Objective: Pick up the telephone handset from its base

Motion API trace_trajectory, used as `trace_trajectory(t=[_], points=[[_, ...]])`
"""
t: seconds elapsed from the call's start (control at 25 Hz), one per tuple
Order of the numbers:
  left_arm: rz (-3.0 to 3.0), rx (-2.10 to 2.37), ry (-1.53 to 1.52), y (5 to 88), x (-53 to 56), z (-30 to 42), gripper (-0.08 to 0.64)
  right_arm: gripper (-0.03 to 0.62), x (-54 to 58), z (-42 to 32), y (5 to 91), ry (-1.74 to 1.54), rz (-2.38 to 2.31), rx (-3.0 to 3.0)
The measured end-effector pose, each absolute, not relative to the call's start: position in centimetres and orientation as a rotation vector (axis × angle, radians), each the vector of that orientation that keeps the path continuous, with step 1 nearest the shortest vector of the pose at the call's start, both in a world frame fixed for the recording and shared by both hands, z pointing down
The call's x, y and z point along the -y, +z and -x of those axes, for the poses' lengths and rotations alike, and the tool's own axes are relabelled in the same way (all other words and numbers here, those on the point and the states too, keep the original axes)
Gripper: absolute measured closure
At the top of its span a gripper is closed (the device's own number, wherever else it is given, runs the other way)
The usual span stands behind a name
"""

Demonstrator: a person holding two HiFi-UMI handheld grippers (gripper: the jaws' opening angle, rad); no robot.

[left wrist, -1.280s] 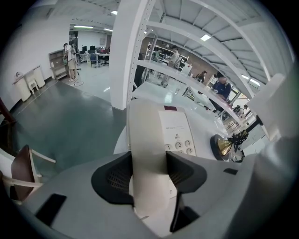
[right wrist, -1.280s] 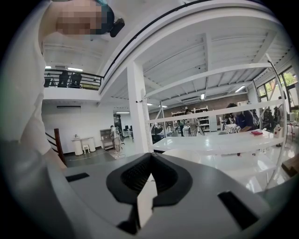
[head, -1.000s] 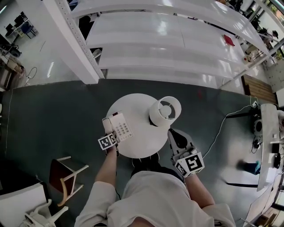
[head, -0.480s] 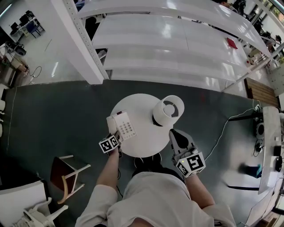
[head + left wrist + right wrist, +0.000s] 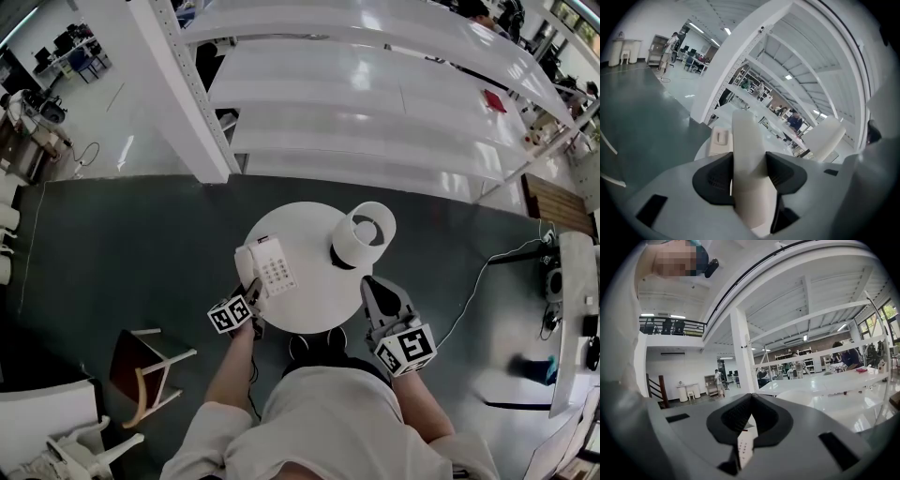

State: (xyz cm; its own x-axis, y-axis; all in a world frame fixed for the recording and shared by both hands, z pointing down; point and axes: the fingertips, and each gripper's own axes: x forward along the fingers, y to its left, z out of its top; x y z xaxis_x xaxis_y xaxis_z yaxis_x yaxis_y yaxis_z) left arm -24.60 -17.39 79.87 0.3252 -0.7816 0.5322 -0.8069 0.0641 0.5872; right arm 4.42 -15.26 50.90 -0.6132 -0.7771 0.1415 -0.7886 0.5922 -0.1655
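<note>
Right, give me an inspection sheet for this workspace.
Surface: round white table on a dark floor.
Job's things: handset apparently lifted off its cradle; base sits on the table.
Clutter: white lamp beside the base.
Grippers: left claw shut on the handset; right claw shut and empty, near the table's right edge.
Cables: light cable across the floor at right.
Surroundings: chair at lower left; long white tables beyond.
</note>
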Motion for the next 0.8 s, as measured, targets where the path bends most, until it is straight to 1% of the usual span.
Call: trace_trajectory(t=[0.24,0.48,0.8], points=[[-1.755,1.318,-0.239,75.4,16.8,23.6,0.339,0.583,14.8,-4.0,50.4,0.339,-1.354,2.776],[-1.816,1.255,-0.359,71.6,15.2,23.0,0.341,0.583,14.4,-2.8,50.2,0.343,-1.330,2.803],[-1.800,1.098,-0.688,65.0,13.8,22.3,0.341,0.583,14.1,-1.9,49.4,0.331,-1.310,2.835]])
